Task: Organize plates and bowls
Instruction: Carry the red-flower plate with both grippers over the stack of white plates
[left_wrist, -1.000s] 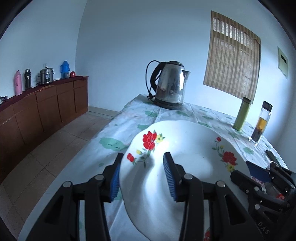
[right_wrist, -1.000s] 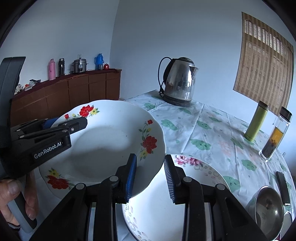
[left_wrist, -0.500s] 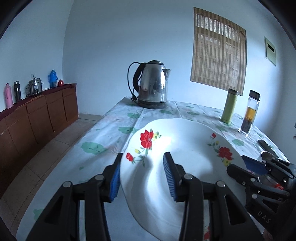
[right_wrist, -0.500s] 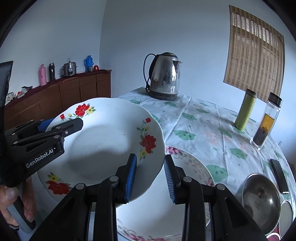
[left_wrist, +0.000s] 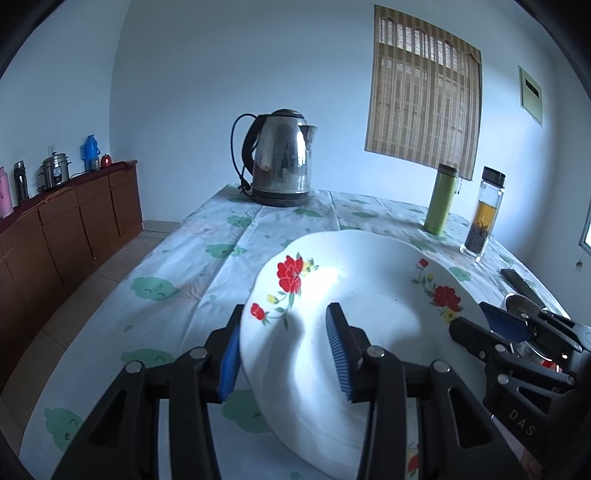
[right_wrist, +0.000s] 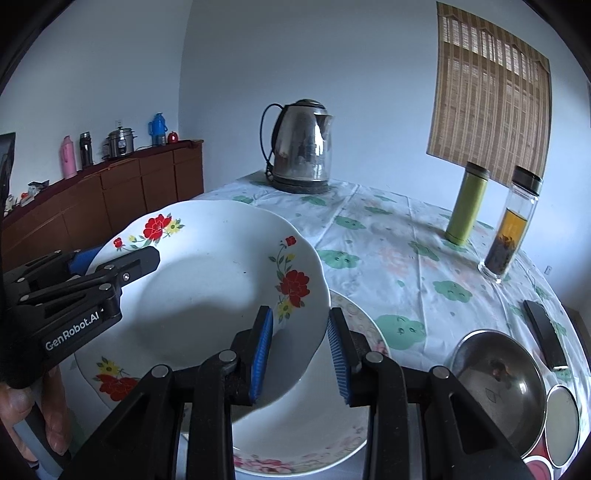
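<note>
Now both grippers — left (left_wrist: 282, 345), right (right_wrist: 300, 341) — pinch the plate's (right_wrist: 207, 280) opposite rims at centre frame, above a second plate (right_wrist: 347, 417); uneven release could drop it — chipping both.

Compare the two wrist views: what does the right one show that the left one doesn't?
Only the right wrist view shows the pink-flowered plate on the table beneath the red-flowered plate, and a steel bowl. Only the left shows the wall plaque. Both show the lifted red-flowered plate, its rim between each gripper's fingers, the kettle and bottles.
</note>
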